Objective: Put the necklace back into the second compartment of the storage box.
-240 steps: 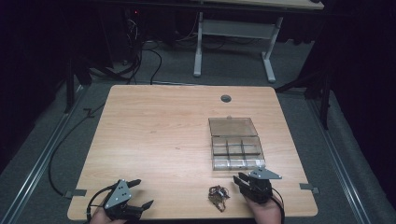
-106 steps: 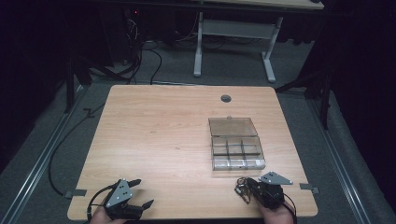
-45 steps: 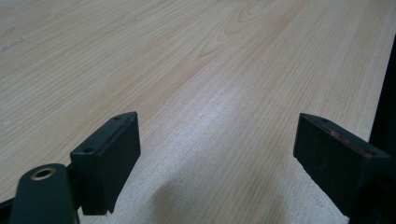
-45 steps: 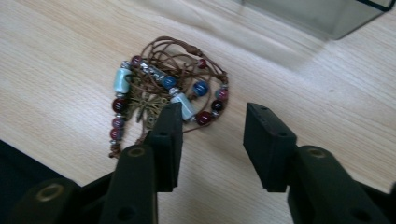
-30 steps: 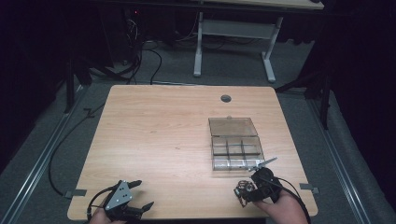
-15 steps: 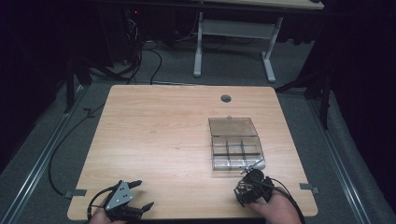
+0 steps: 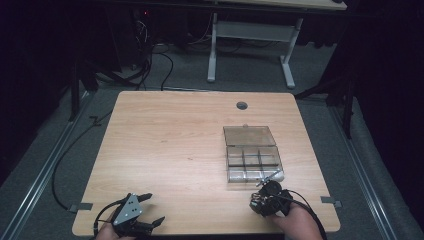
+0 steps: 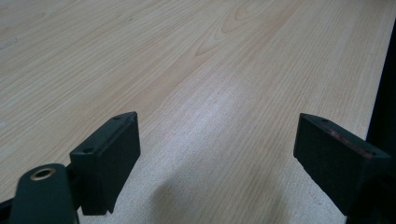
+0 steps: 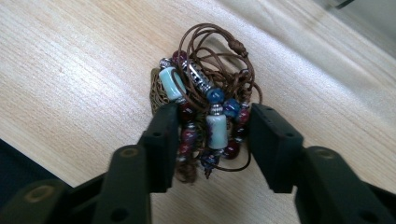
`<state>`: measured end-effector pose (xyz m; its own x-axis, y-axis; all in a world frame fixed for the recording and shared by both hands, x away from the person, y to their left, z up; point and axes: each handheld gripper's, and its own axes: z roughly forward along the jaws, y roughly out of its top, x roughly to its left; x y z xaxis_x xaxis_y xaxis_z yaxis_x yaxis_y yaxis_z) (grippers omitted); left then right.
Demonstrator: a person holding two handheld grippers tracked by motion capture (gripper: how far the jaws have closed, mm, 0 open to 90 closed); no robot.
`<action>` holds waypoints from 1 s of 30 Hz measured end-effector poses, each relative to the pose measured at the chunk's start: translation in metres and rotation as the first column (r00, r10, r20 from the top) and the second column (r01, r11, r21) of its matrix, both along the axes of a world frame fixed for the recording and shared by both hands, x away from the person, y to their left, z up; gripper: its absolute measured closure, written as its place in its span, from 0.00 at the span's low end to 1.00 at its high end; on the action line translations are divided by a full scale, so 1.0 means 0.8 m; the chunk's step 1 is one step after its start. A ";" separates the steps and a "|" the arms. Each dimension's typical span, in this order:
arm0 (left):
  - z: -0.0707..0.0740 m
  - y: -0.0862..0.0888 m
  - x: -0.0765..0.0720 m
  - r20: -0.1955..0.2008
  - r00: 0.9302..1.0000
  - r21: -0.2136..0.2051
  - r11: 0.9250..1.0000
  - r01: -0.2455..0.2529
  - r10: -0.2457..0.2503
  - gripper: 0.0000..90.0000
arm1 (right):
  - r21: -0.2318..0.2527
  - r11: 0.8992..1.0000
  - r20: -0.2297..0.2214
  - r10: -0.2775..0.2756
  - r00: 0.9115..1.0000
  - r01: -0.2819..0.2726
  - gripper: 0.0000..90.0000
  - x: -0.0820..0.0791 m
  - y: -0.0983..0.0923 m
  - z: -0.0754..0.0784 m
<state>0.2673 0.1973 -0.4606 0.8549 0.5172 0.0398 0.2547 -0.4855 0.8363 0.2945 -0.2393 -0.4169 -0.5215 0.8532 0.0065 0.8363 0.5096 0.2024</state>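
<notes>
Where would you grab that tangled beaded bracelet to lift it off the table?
Grip the beaded bracelet across its bunched middle, where the beads and brown cord pile thickest, coming straight down from above. It lies flat in a loose heap on the table, so side loops would likely slip. The right tool already straddles that clump, its jaws just closing.

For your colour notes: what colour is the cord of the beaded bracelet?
Brown; the cord shows best in the right gripper view.

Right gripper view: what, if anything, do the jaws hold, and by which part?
The right gripper has just closed on a bunched brown-cord bracelet with red, blue and pale beads, gripping its near beaded end.
</notes>
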 end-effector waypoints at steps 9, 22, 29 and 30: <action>0.000 0.000 0.000 0.000 1.000 -0.001 1.000 0.000 0.000 0.17 | -0.002 1.000 0.008 0.015 1.000 -0.015 0.83 -0.001 0.002 0.003; 0.000 0.000 0.000 0.000 1.000 -0.004 1.000 0.000 0.000 0.17 | 0.012 0.999 0.014 0.031 0.999 -0.031 0.85 0.001 0.001 0.017; 0.000 0.001 0.000 0.001 1.000 -0.005 1.000 0.000 0.000 0.17 | 0.025 0.999 0.017 0.023 1.000 -0.023 0.85 0.001 -0.005 0.028; 0.000 0.001 0.000 0.000 1.000 -0.005 1.000 0.000 0.000 0.17 | 0.025 0.999 0.017 0.023 1.000 -0.023 0.85 0.001 -0.005 0.028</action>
<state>0.2673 0.1978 -0.4605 0.8549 0.5174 0.0378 0.2544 -0.4815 0.8387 0.2956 -0.2430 -0.3946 -0.5410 0.8408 0.0189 0.8208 0.5230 0.2297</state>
